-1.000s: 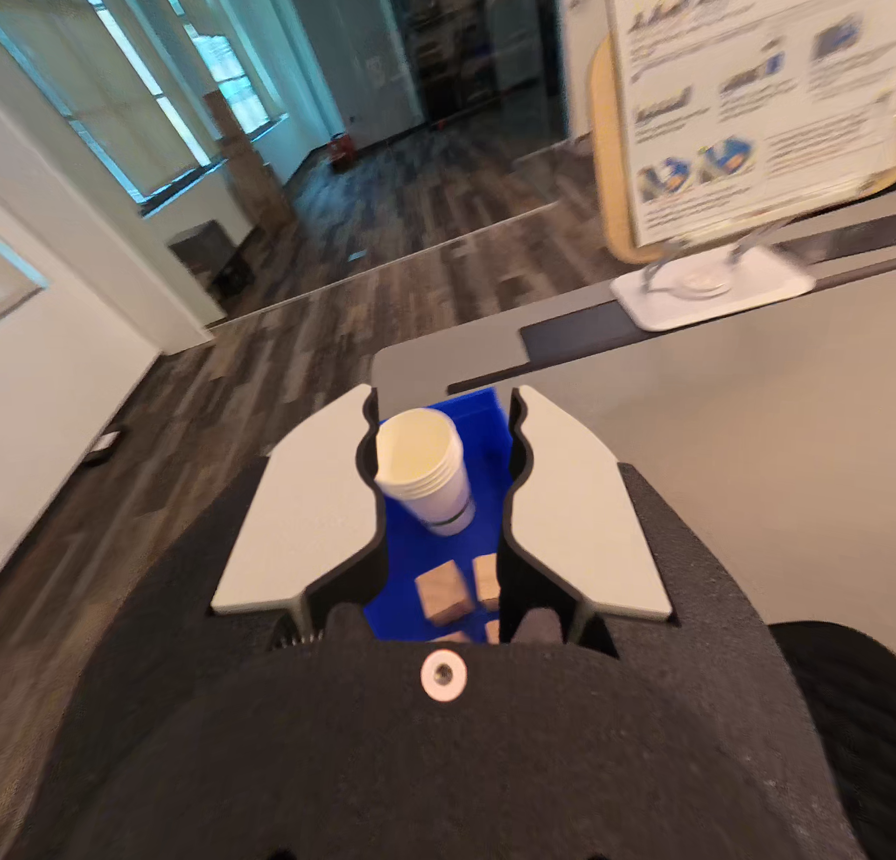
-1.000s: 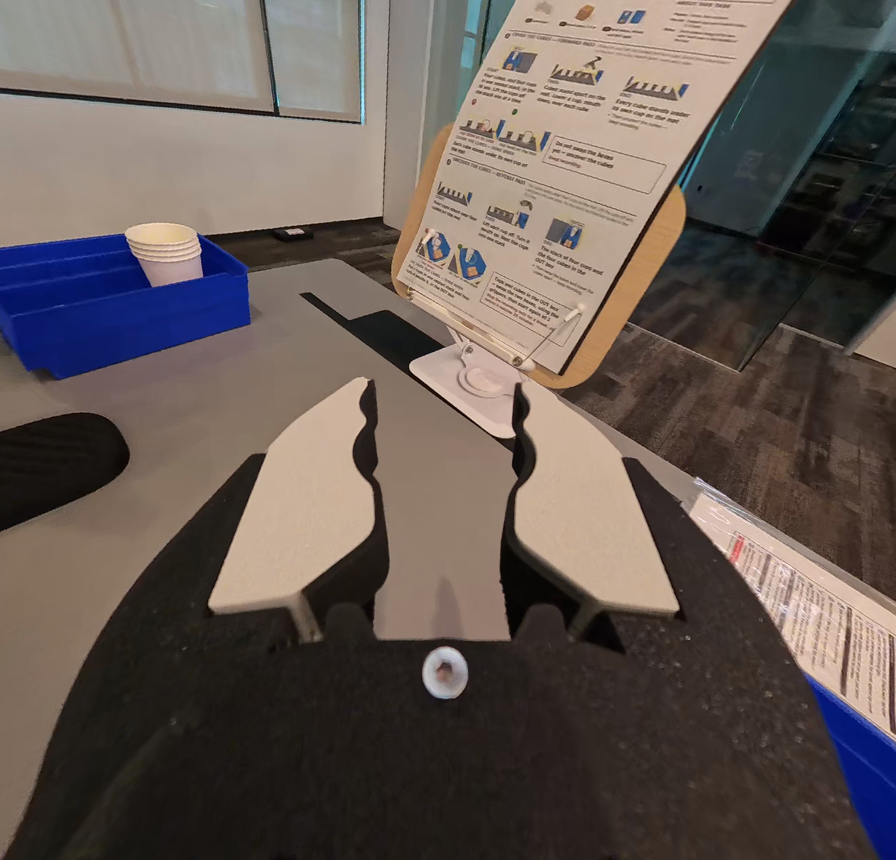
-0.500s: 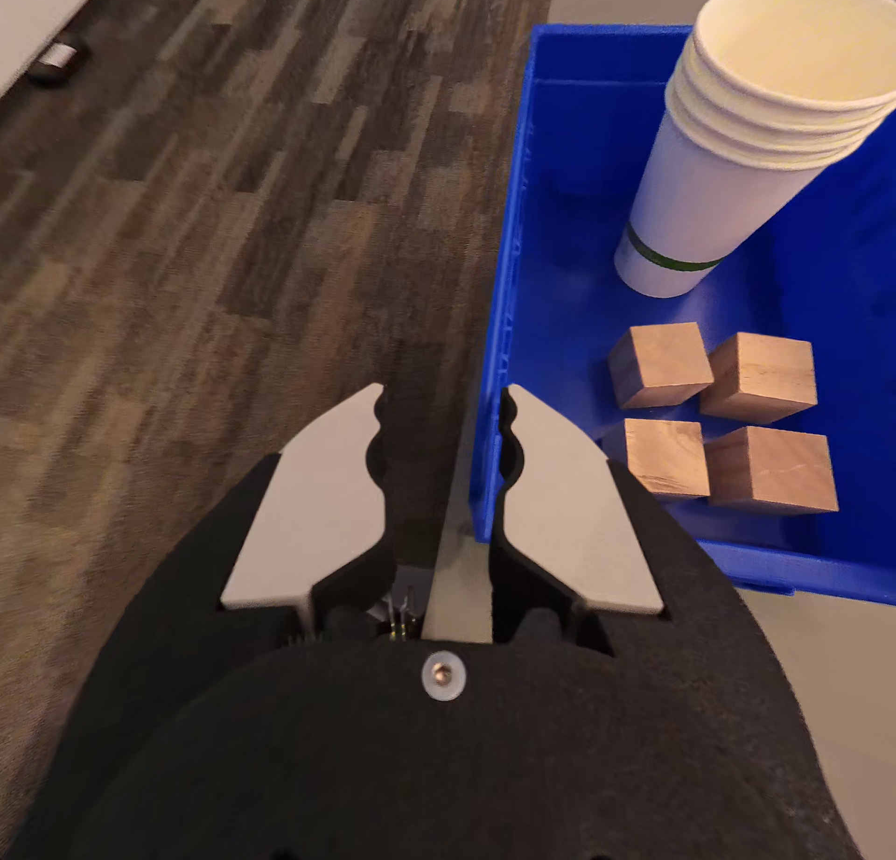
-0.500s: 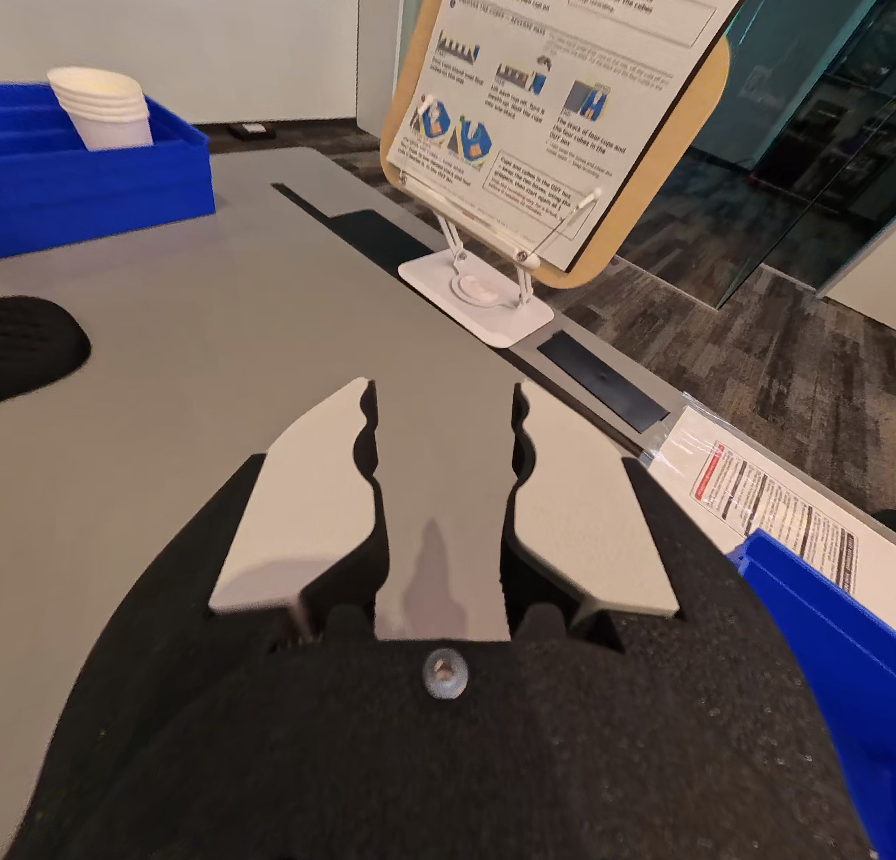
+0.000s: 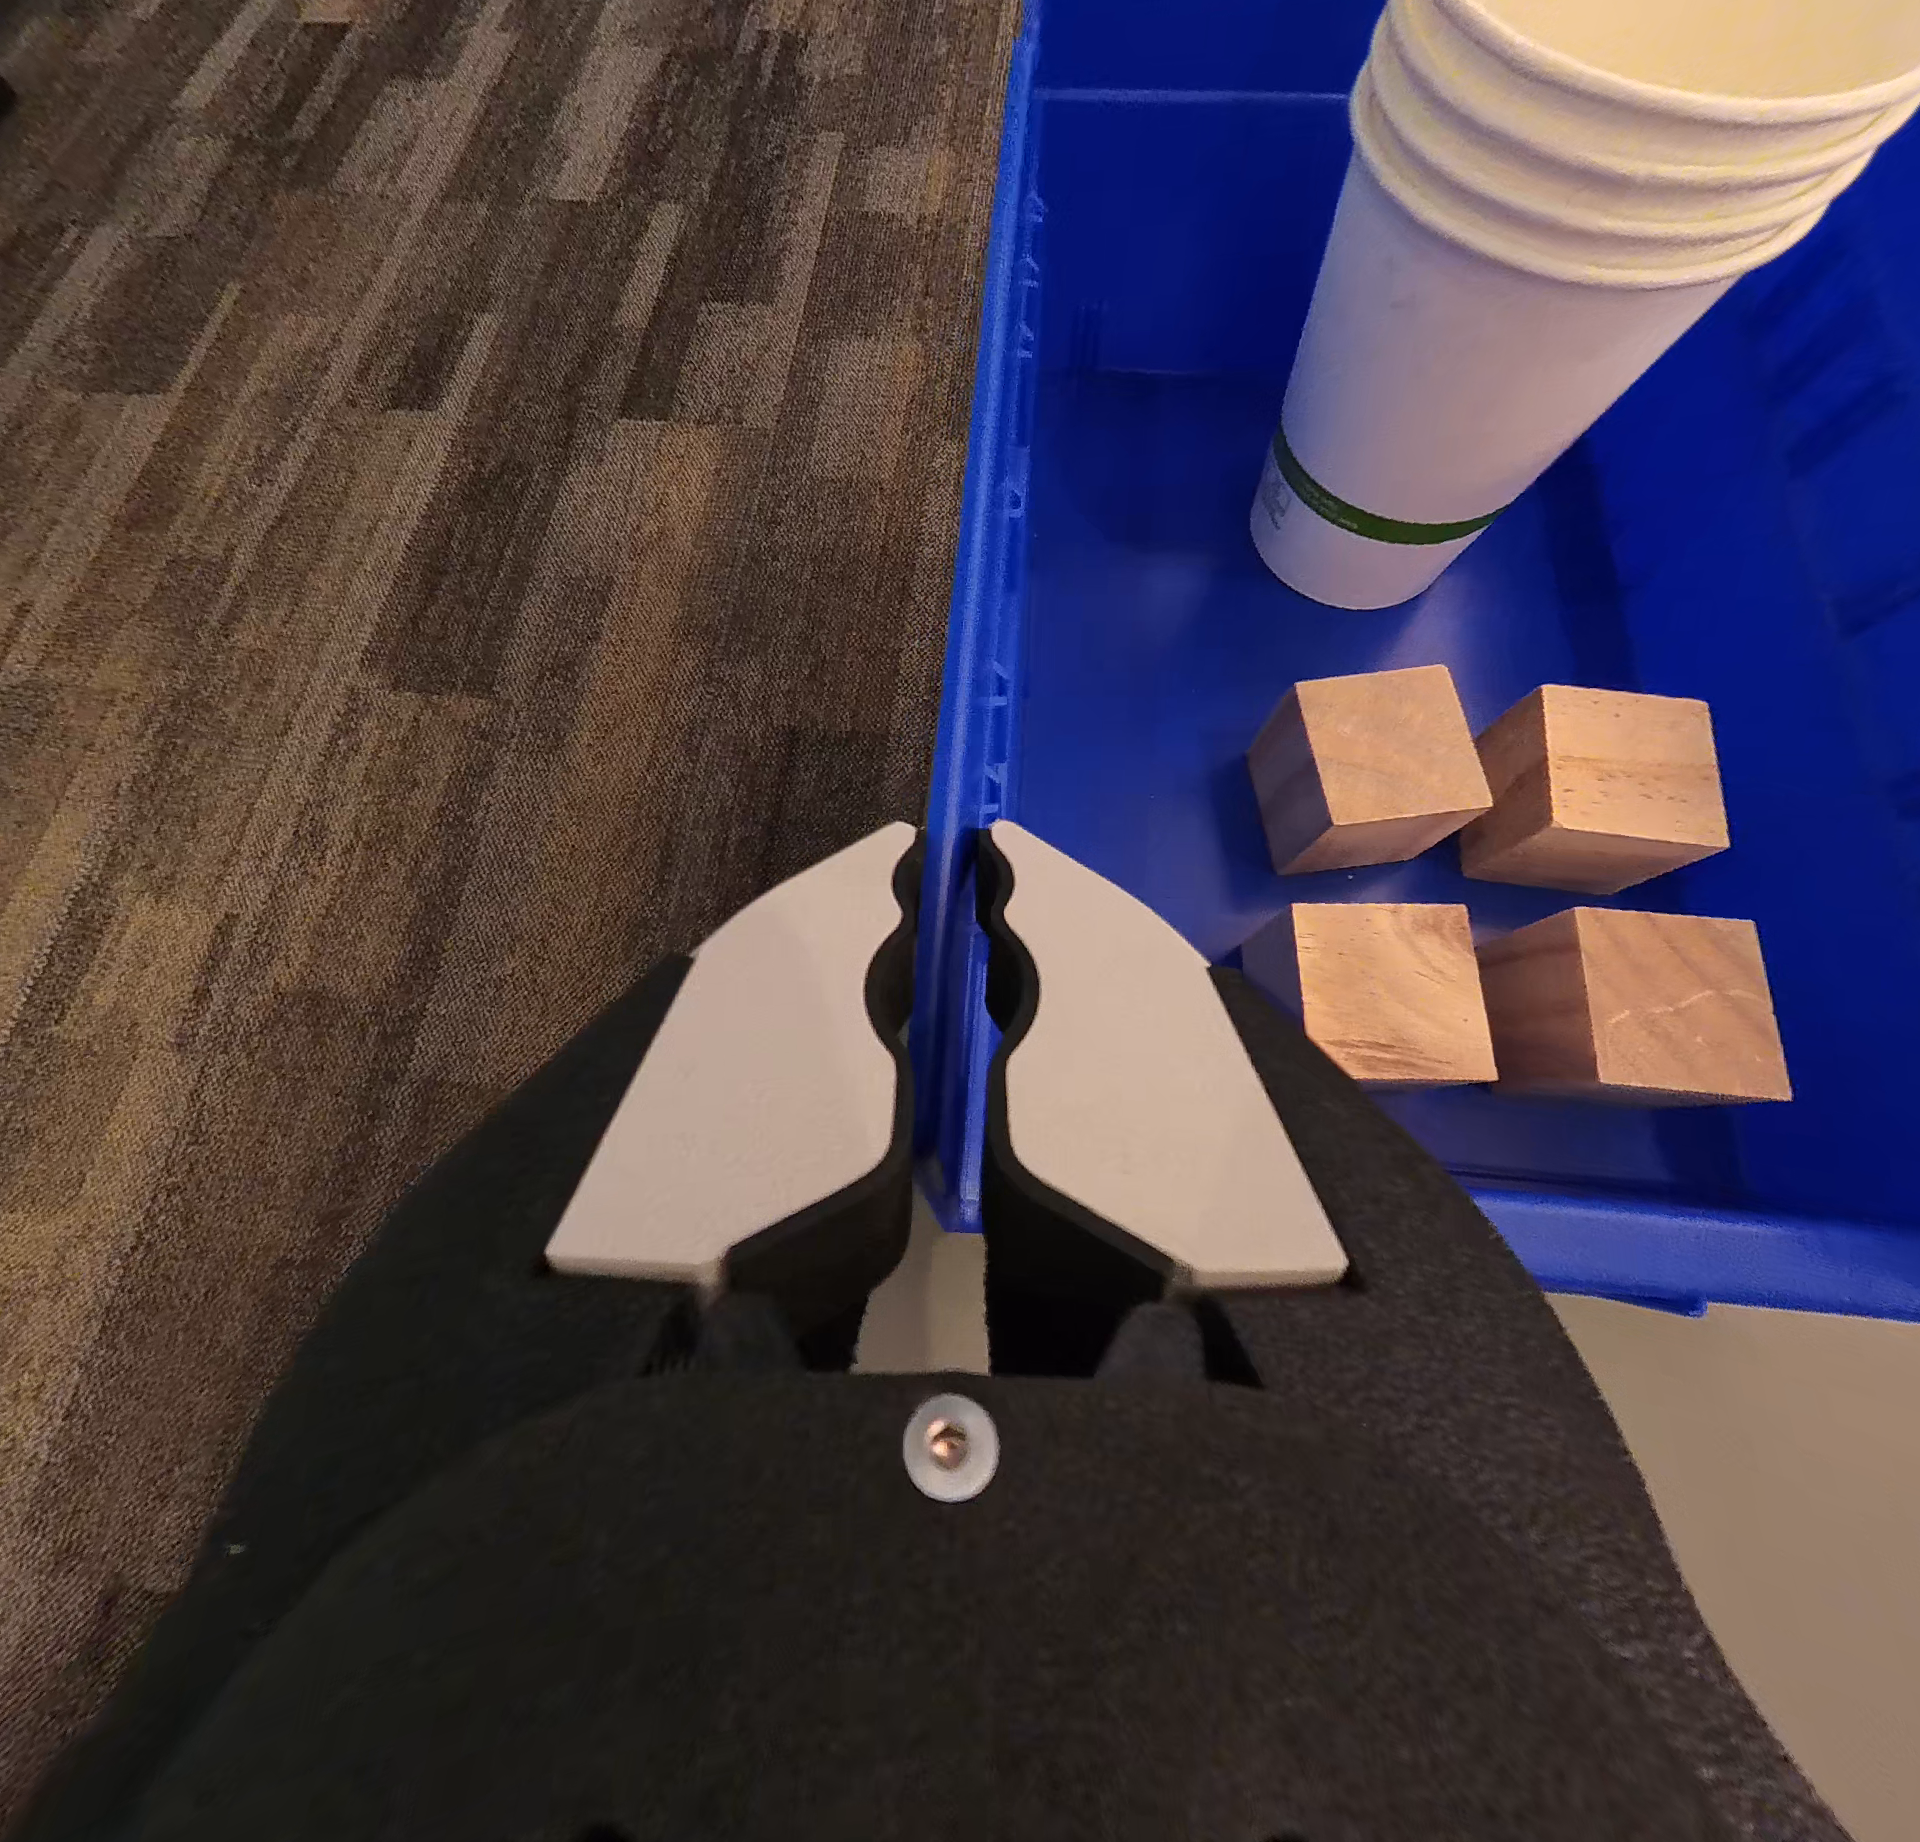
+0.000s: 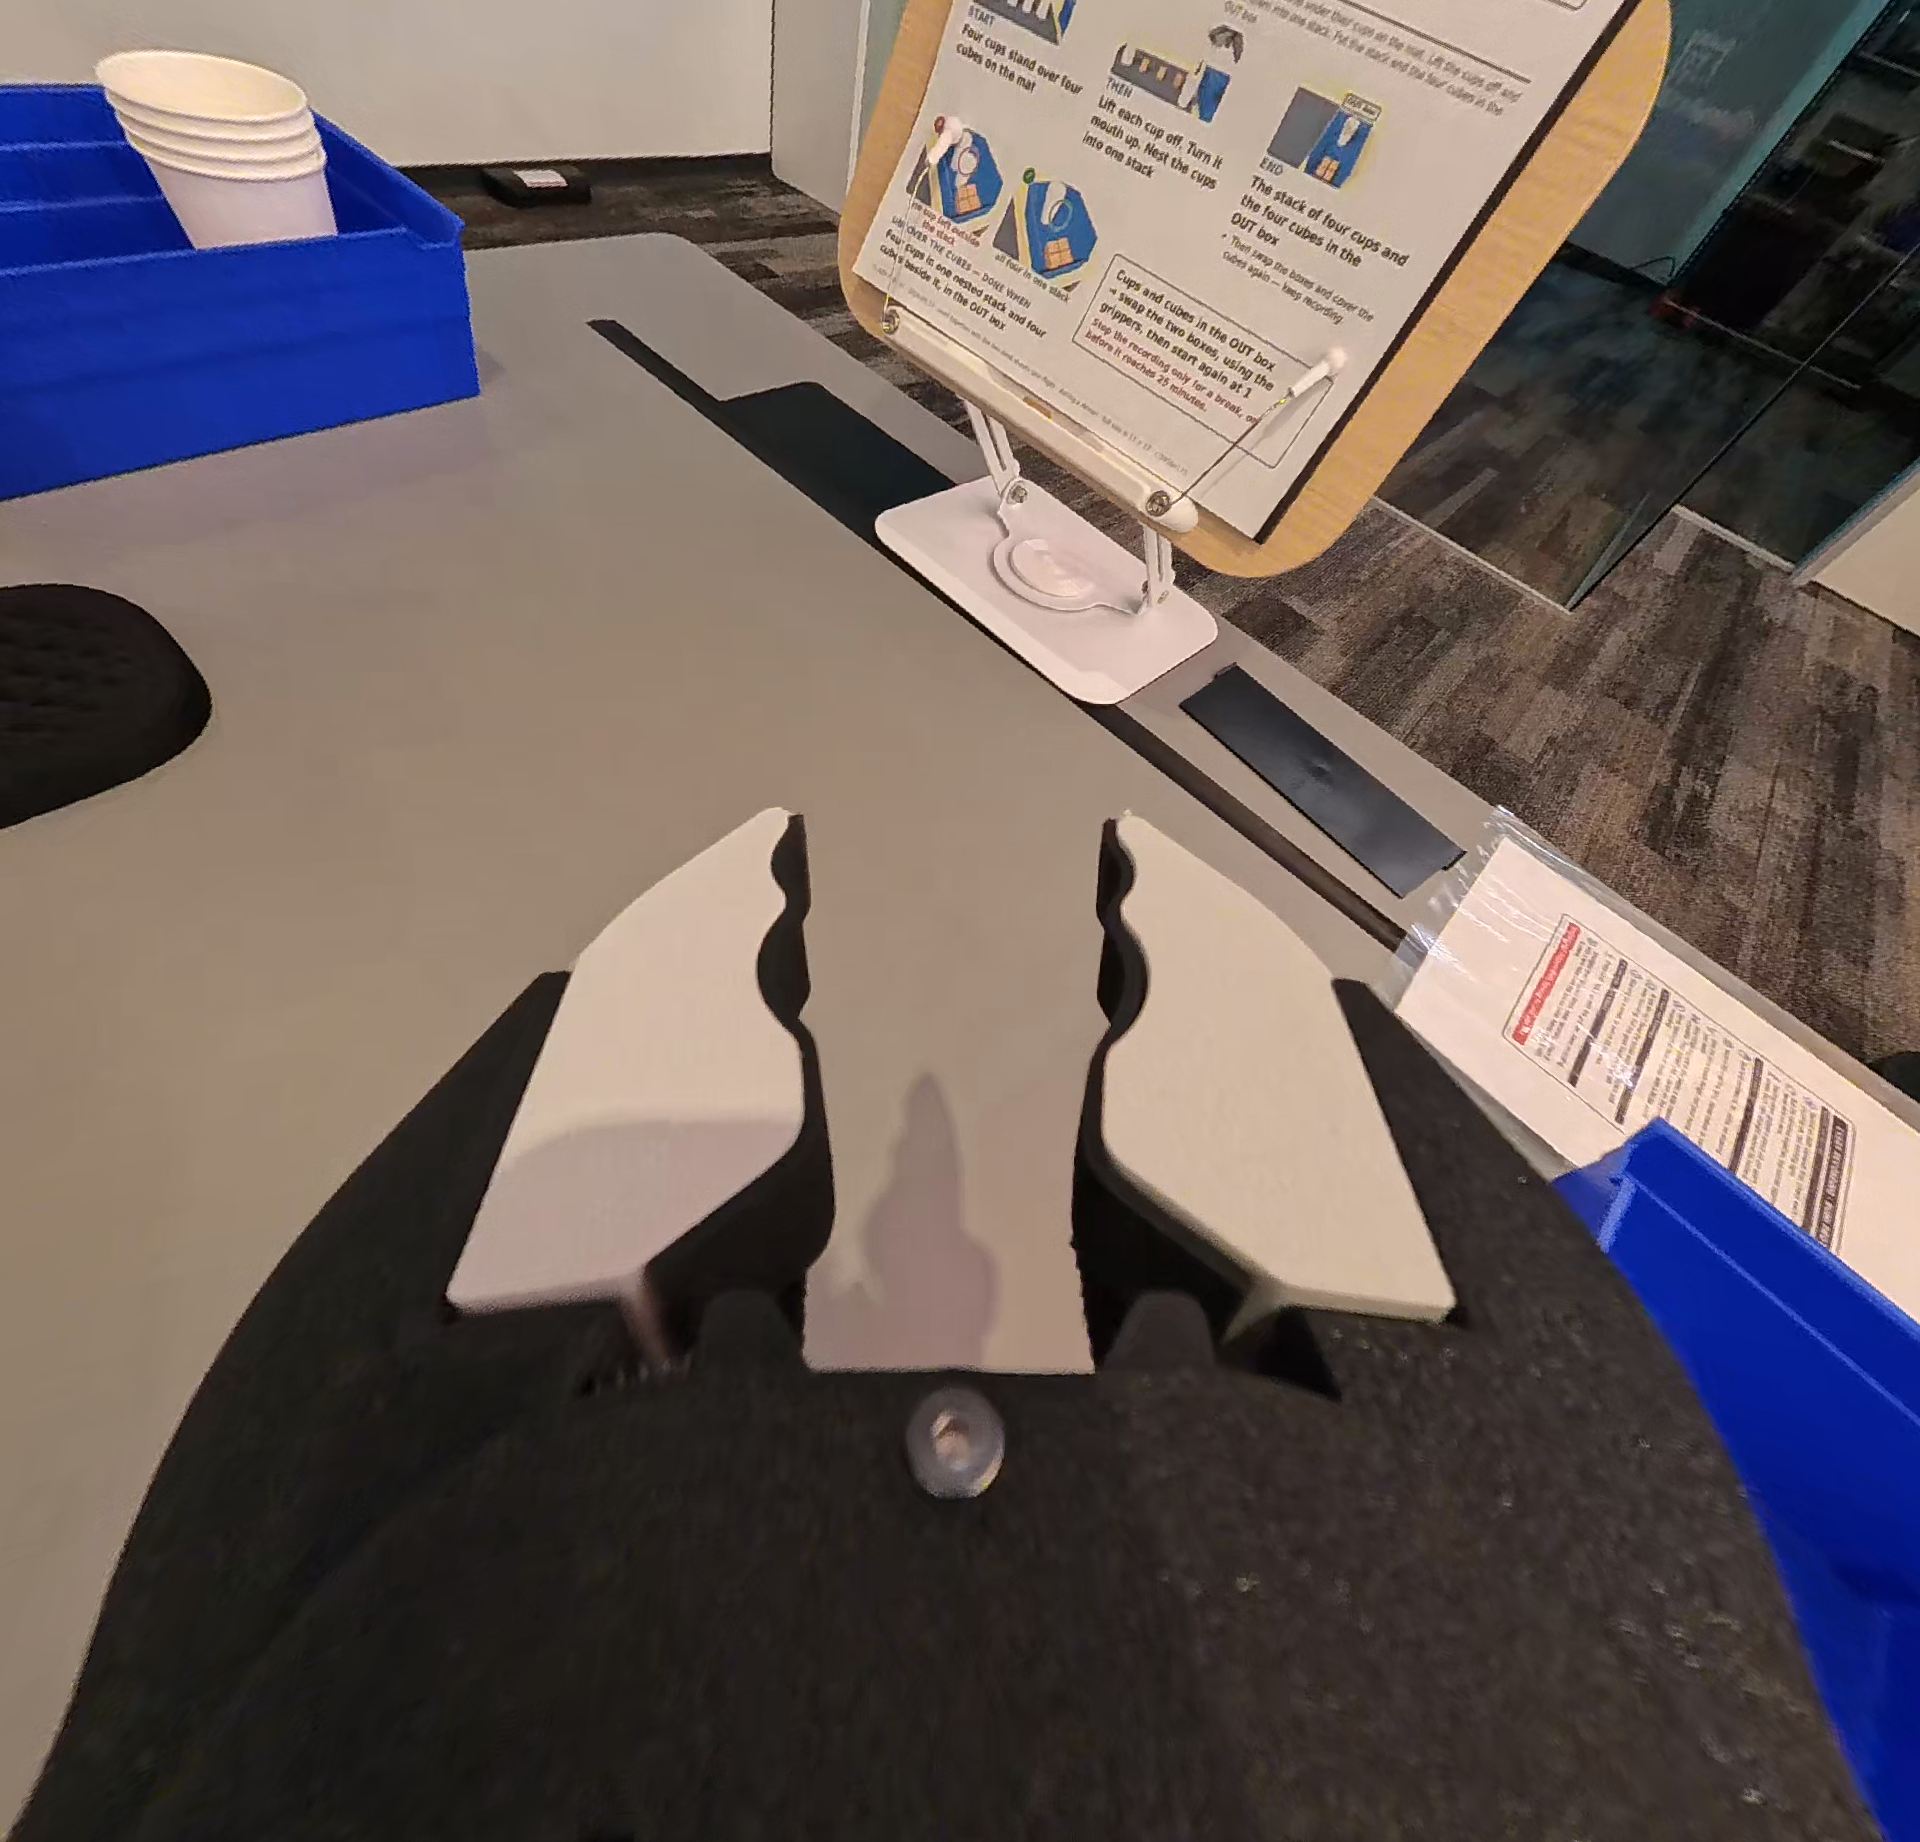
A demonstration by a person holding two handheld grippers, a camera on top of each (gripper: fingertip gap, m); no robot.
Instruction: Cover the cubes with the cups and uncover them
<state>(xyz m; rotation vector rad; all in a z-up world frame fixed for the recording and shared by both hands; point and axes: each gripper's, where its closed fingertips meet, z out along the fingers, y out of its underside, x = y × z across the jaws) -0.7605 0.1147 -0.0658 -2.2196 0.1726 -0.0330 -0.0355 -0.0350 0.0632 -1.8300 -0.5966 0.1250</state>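
Left wrist view: patterned brown carpet floor [image 5: 436, 504] is filling the left half of the frame. The grey worktop [image 6: 540, 712] is occupying the centre and left of the right wrist view. A blue bin [image 5: 1049, 442] is sitting at the worktop's edge, taking up the right half of the left wrist view and the upper left of the right wrist view [image 6: 239, 338]. Inside it, a nested stack of white paper cups [image 5: 1507, 317], mouths up, with a green band near the base, is standing at the upper right; it is also showing in the right wrist view [image 6: 229, 151]. Four wooden cubes [image 5: 1507, 878] are lying in a two-by-two cluster just below the stack, close together.

The left claw [image 5: 948, 842] is straddling the bin's left wall near its lower corner, one finger outside and one inside, clenched on that wall. The right claw [image 6: 951, 826] is hovering over bare worktop, released, its fingers well apart and gripping nothing.

Right wrist view, upper right: an illustrated instruction sheet [image 6: 1226, 161] with printed text is leaning on a wooden board with a white stand [image 6: 1049, 597]. At right, a printed page in a clear sleeve [image 6: 1621, 1023] is lying beside the corner of a second blue bin [image 6: 1766, 1304], contents hidden. A black pad [image 6: 83, 691] is lying at the left edge.
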